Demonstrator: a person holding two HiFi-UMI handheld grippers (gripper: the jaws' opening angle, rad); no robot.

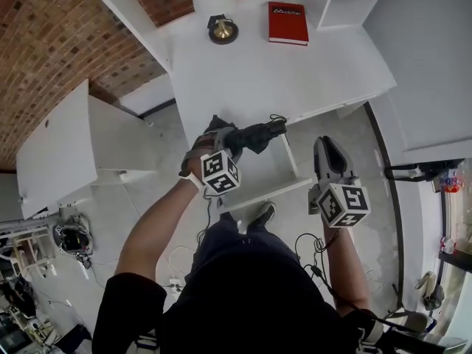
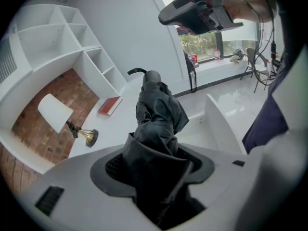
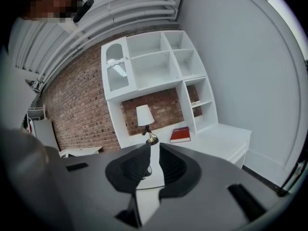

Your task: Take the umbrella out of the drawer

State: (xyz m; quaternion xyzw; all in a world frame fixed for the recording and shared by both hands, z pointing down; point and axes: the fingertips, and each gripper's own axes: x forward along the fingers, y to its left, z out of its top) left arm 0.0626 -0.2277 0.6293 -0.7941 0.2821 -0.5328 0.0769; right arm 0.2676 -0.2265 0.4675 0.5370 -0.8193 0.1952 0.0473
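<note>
The left gripper (image 1: 231,143) is clamped on the folded black umbrella (image 1: 254,134). From the head view the umbrella lies crosswise just in front of the desktop's (image 1: 295,76) front edge, above the open white drawer (image 1: 274,190). It looks lifted clear of the drawer, though that steep angle does not show the gap plainly. Only the left gripper view shows the grip itself: the left gripper's (image 2: 154,154) pads press on the bunched black fabric, and the umbrella (image 2: 157,110) sticks out past them to its rounded end and thin black strap. That view also shows the drawer's (image 2: 220,125) empty side wall below and to the right, and the right gripper (image 2: 202,11) hanging high at the top of the picture.

In the head view the right gripper (image 1: 327,150) is held over the floor beside the drawer's right end, well apart from the umbrella. The right gripper view shows the right gripper's (image 3: 151,150) jaws with a narrow gap and nothing between them. It also shows the lamp's (image 3: 145,118) white shade, where the head view shows mainly the lamp's (image 1: 223,29) brass base near the desktop's back edge. The red book (image 1: 287,22) lies to its right along that edge.
</note>
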